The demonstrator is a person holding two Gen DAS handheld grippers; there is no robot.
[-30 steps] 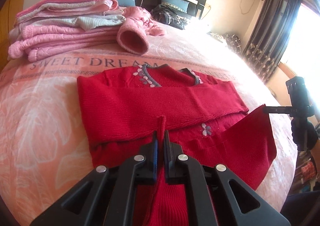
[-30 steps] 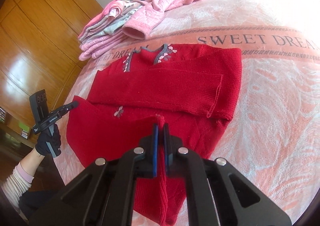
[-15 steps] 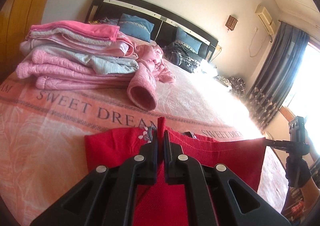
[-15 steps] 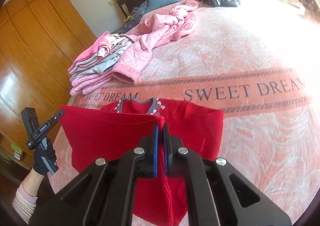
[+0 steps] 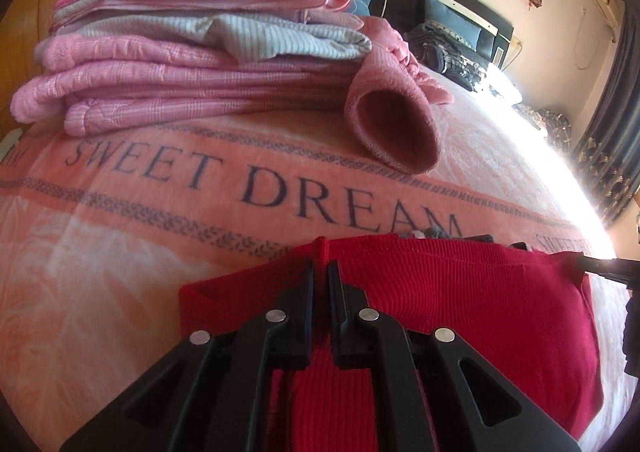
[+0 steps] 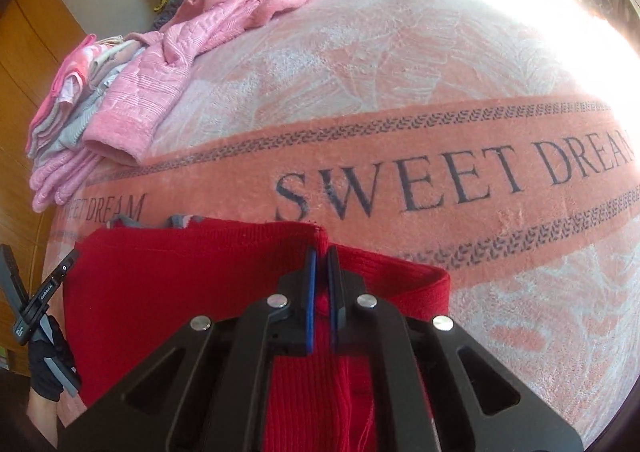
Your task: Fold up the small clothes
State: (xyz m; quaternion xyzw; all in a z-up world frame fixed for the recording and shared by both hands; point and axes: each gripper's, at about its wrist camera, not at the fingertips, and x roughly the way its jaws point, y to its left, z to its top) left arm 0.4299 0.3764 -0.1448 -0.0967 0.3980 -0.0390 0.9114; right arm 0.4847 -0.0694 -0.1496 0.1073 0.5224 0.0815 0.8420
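Pinching the hem edge of a red sweater (image 5: 460,316), the left gripper (image 5: 321,272) has its jaws closed on a small peak of knit that pokes up just beyond the tips. The right gripper (image 6: 321,272) is likewise clamped on the opposite corner of the same edge, with red cloth bunched between its blue pads (image 6: 310,292). Between the two claws the carried edge runs fairly taut; below and behind them the sweater lies doubled on the pink bedspread (image 6: 400,91), its grey collar (image 6: 184,220) just showing ahead of the fold line. Farther out from the left claw sits a stack of folded pink clothes (image 5: 180,63) with a loose pink sleeve (image 5: 392,127) beside it.

Risks, as judged from this moment: only a thin bite of loose knit is held at each tip, so a tug apart could pull a corner free. Releasing at unequal reach would probably lay the edge skewed across the collar. Carrying the fold too far forward may overshoot the neckline, and the soft bedspread could let the lower layer creep and wrinkle.
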